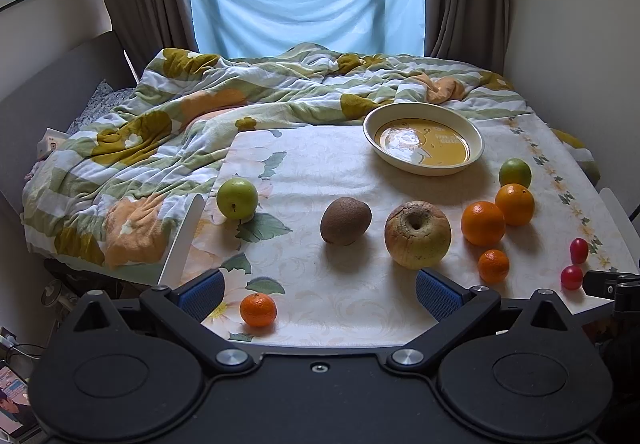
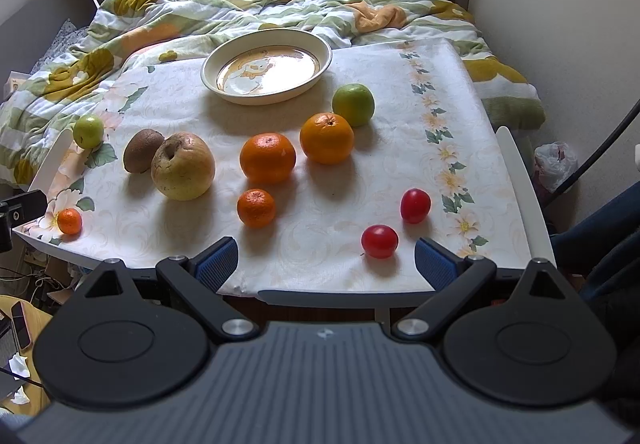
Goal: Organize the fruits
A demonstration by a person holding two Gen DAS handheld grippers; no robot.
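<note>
Both grippers open, empty, held low at the near edge.

Left gripper point(image 1: 319, 294): jaws spread wide, blue pads point(image 1: 202, 294) facing inward, nothing between them. Right gripper point(image 2: 326, 263): jaws likewise wide apart, blue pads point(image 2: 434, 264) clear of any contact. Part of the left gripper's black body shows at the left border of the right wrist view.

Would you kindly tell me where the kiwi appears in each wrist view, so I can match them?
Left wrist: kiwi sits mid-frame, left of the big apple.
Right wrist: kiwi is at the left, partly behind that apple.
Shared landmark: the dish at the back.
</note>
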